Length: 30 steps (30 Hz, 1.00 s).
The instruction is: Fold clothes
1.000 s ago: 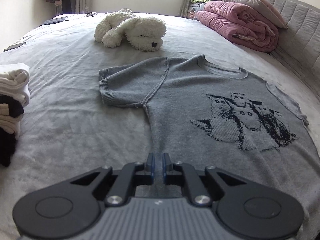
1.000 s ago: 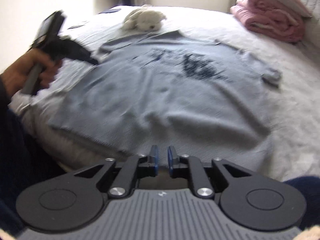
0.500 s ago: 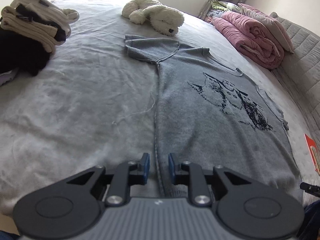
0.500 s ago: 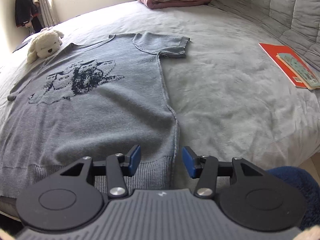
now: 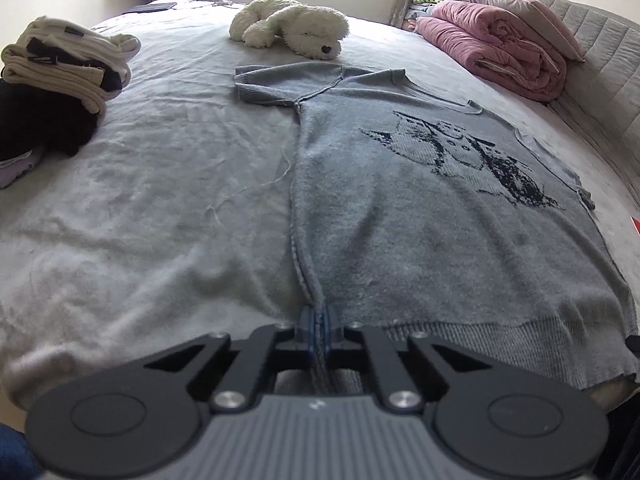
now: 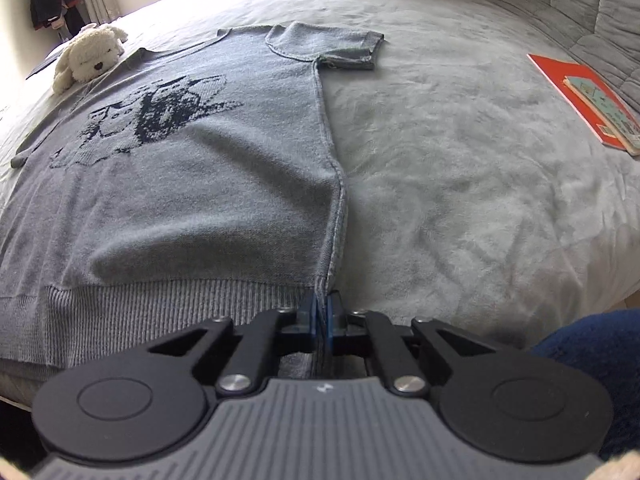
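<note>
Both claws now clamp sweater (image 5: pixel 400 216) hem (corners).

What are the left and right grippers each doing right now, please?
Left gripper: closed on the grey sweater at its hem corner.
Right gripper: closed on the sweater's other hem corner.

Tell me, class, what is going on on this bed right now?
A person is starting to fold a grey knitted sweater spread flat on the bed. The left gripper is shut on the bottom corner of the sweater's left side seam, and the right gripper is shut on the bottom corner of the right side seam. No fold has been made yet. A white plush dog lies beyond the collar, and a pile of folded clothes sits off to the left.
</note>
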### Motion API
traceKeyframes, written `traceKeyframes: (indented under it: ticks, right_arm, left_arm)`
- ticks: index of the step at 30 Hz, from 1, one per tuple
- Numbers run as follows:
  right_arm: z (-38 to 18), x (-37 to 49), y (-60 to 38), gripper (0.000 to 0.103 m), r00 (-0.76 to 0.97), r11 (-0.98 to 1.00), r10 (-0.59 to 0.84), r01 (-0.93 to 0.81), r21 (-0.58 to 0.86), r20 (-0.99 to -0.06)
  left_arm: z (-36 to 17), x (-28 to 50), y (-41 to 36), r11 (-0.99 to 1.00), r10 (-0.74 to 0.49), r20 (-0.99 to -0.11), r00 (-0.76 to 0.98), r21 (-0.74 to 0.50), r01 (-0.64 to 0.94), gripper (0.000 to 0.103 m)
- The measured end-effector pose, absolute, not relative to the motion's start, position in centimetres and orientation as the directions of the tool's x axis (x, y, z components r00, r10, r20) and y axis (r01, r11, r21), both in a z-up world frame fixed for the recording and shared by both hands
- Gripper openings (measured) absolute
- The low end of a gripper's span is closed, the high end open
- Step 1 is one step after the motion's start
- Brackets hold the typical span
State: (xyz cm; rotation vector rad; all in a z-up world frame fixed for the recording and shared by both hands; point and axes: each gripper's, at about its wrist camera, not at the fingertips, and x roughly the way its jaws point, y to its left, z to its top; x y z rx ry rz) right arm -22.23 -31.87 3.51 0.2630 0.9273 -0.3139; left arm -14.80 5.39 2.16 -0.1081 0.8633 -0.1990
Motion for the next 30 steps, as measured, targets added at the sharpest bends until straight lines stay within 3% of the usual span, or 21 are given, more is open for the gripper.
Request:
traceKeyframes:
  ticks: [9, 17, 23, 30]
  right_arm:
    - [8.4, -25.8, -32.9, 0.004, 0.676, 0.905, -0.101, 0.367, 0.215, -0.73]
    - [8.6, -25.8, -31.9, 0.003, 0.664, 0.91, -0.121, 0.371, 0.184, -0.738]
    - [10.3, -27.4, -31.6, 0.003, 0.691, 0.907, -0.196, 0.397, 0.139, -0.695]
    - [6.8, -24.5, -30.9, 0.007, 0.592, 0.926, -0.162, 0.368, 0.085, -0.79]
  left_arm:
    - [5.4, -16.9, 7.4, 0.97, -0.243, -0.689, 0.683, -0.165, 0.179, 0.003]
    - [4.9, -17.4, 6.6, 0.975, -0.211, -0.711, 0.671, -0.101, 0.2, 0.003]
    - [4.1, -17.7, 6.0, 0.972, -0.199, -0.732, 0.652, -0.064, 0.224, 0.003]
    - [2.4, -17.3, 4.6, 0.972, -0.142, -0.743, 0.654, 0.02, 0.234, 0.003]
